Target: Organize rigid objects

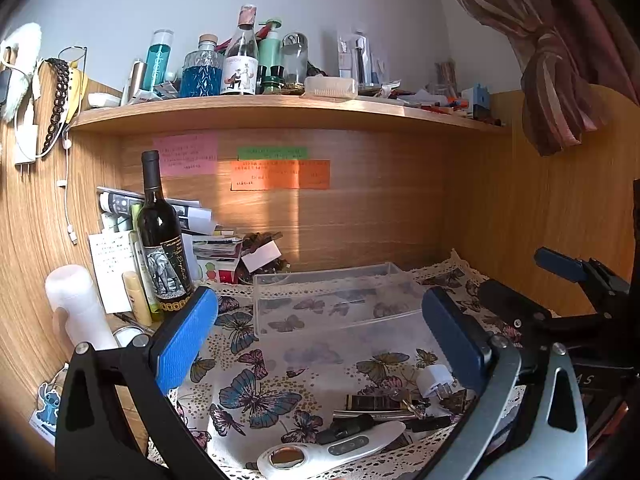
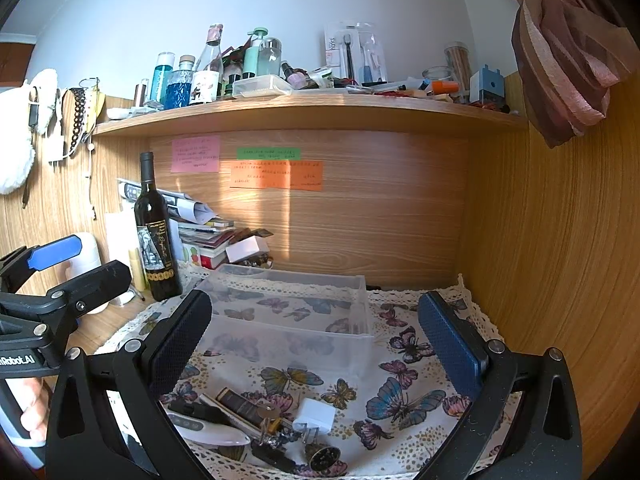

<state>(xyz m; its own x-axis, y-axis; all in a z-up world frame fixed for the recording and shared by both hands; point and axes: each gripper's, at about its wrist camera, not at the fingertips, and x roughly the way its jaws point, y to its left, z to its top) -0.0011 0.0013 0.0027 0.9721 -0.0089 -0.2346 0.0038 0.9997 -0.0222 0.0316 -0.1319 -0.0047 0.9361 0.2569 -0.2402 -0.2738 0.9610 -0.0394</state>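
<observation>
Left claw (image 1: 320, 336): blue-padded jaws spread wide, nothing between them, hovering above the butterfly-print lace-edged cloth (image 1: 256, 392) on the tabletop. Right claw (image 2: 314, 338): jaws likewise wide apart and empty, raised over the same cloth. Clear rectangular plastic divided bin (image 2: 292, 304): stands toward the back of the cloth, every compartment that shows apparently bare. Loose rigid items, all in a heap on the near edge of the cloth, well short of the bin: white wall-plug charger (image 2: 314, 416); white flat handheld device with round metal end (image 1: 328, 446); dark rectangular case with gold trim (image 2: 240, 402); brass-coloured keys (image 2: 268, 416); black stick-like piece (image 1: 344, 426); round dark disc (image 2: 325, 458). Progress, judged: none of the sorting is done; every item remains to be lifted and set into the bin. Surroundings: dark wine bottle with elephant label (image 1: 162, 240) upright at the left beside a stack of papers and booklets (image 2: 200, 228); white plastic bottle (image 1: 78, 304) near the left edge; wooden shelf (image 1: 280, 110) above, crowded with bottles and stationery; pink, green and orange notes on the back panel. Obstruction, judged: the items overlap one another, so picking one cleanly may disturb its neighbours; the two claws sit close together
</observation>
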